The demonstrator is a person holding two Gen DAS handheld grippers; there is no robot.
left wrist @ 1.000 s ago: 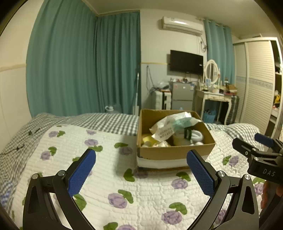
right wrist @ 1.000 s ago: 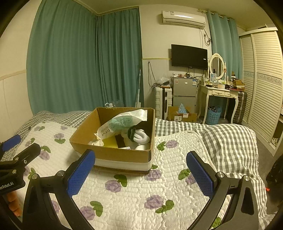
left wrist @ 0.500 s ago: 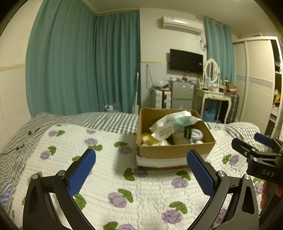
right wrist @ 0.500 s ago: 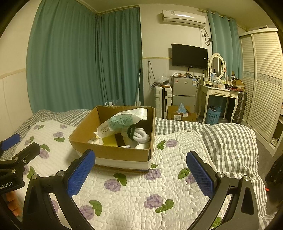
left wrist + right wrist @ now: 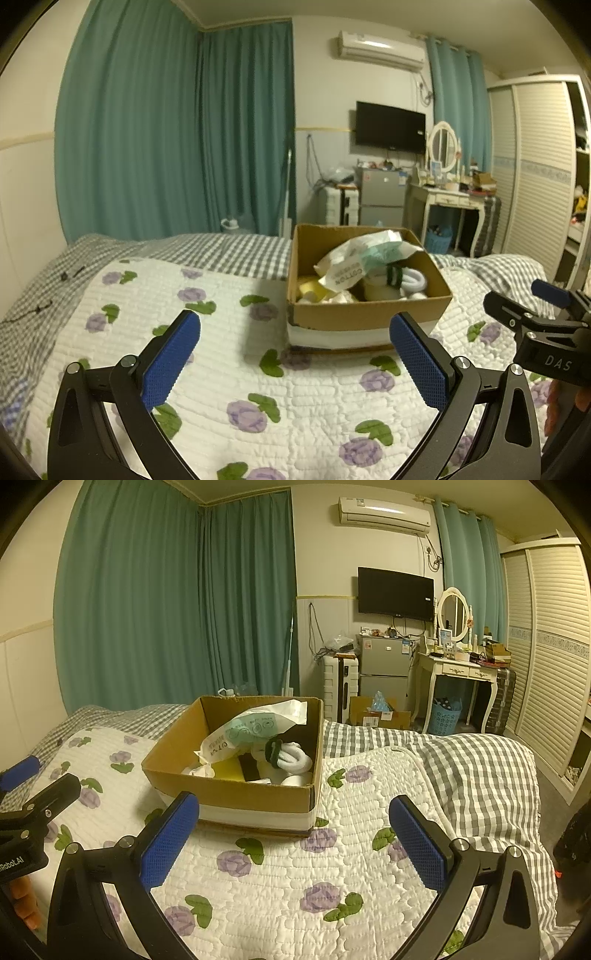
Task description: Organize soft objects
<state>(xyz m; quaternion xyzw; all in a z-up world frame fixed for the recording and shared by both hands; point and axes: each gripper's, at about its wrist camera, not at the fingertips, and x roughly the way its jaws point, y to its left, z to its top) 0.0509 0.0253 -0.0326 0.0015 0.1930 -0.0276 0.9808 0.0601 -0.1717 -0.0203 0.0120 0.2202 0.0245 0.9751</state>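
Note:
An open cardboard box [image 5: 365, 315] [image 5: 236, 794] stands on the flowered quilt. It holds a white and green cotton pack [image 5: 354, 258] [image 5: 251, 731], rolled white socks with a dark green band [image 5: 406, 278] [image 5: 288, 755], a yellow item [image 5: 310, 290] [image 5: 227, 770] and other soft white pieces. My left gripper [image 5: 295, 354] is open and empty, a little short of the box. My right gripper [image 5: 293, 834] is open and empty, in front of the box's near right corner. Each gripper shows at the edge of the other's view [image 5: 535, 321] [image 5: 33, 797].
The white quilt with purple flowers [image 5: 332, 878] covers a grey checked bedspread [image 5: 480, 760]. Beyond the bed stand teal curtains [image 5: 177, 140], a small fridge [image 5: 384, 664], a white dressing table [image 5: 461, 672] and a louvred wardrobe [image 5: 550, 653].
Both grippers have crept slightly closer to the box and a little lower. Their jaws stay open. Nothing in the box has moved.

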